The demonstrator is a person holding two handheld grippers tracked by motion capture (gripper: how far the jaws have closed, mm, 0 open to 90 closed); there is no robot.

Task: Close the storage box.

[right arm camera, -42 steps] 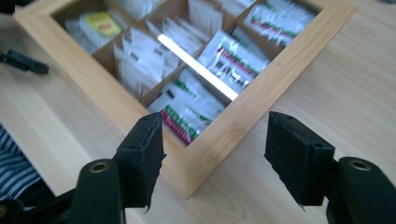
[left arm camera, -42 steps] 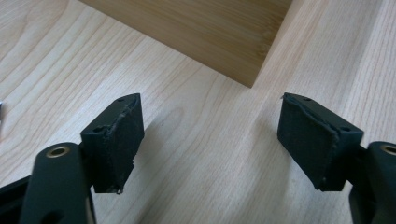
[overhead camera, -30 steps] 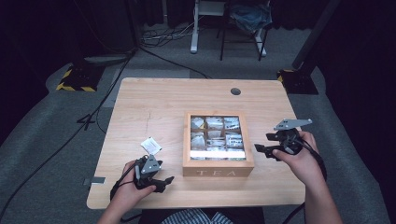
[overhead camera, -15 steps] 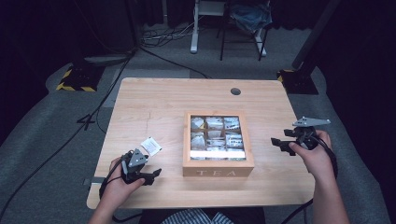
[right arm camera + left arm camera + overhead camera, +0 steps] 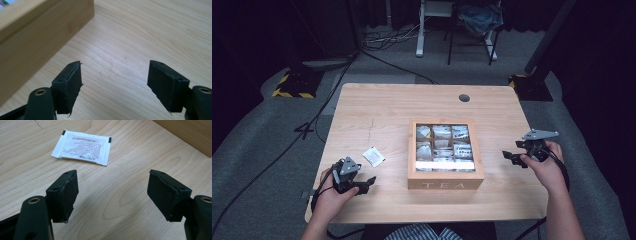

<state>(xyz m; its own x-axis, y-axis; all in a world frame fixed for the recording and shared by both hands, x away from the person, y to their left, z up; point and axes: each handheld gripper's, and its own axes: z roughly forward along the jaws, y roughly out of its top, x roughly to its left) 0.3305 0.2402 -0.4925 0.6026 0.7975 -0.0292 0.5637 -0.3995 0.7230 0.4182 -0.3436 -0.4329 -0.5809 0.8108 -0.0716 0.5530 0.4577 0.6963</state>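
Two grippers: both in hand over the tabletop (image 5: 377, 110), both empty.
Left gripper (image 5: 364, 183): sat near the front-left corner of the tabletop; in the left gripper view its jaws stood spread wide with bare wood between them, pointed toward the sachet.
Right gripper (image 5: 512, 156): hovered near the right edge, just beside the right wall of the tea box; jaws spread apart, nothing between them.
Sachet (image 5: 82, 147): one small white packet with printed lines and dark corner marks, lying flat on the tabletop left of the tea box, apart from it, just ahead of the left gripper.
Tea box (image 5: 446, 178): open wooden box lettered TEA on its front wall, set a little right of the tabletop's middle, toward the front edge; compartments held more packets, their kinds too small to tell.
Handling, judged: sachet looked very light, thin and limp, probably a little slick; it lay flush with the wood, so little edge offered itself.
Hold, judged: best taken at a short edge or corner, one jaw slid low under the lip, then closed gently to avoid crumpling or tearing.
Risk, judged: packet could skid ahead of a jaw.
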